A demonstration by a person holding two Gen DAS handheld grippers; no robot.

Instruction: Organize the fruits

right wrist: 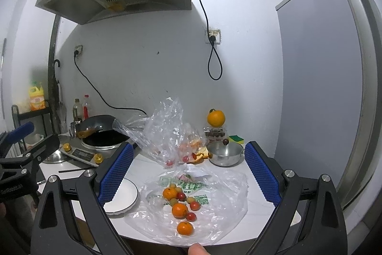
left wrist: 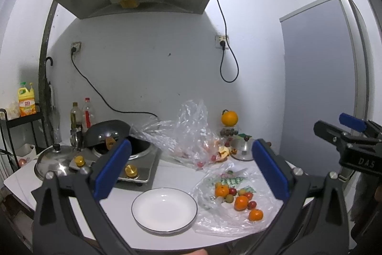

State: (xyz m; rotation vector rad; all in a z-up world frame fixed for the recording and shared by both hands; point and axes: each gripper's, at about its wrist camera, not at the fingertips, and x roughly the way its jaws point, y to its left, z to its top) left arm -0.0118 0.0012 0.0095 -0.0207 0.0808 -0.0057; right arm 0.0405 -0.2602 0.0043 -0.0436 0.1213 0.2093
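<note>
Right wrist view: fruits (right wrist: 179, 206) heaped on flat bag (right wrist: 222, 185), dead ahead between spread, empty right gripper (right wrist: 188, 173) jaws; plate (right wrist: 124, 192) touching bag's left edge; left gripper (left wrist: 191, 171) likewise spread, empty, nearer plate.

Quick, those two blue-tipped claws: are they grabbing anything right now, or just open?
Left gripper: open, holding nothing, above the white plate.
Right gripper: open, holding nothing, above the fruits on the plastic bag.
</note>
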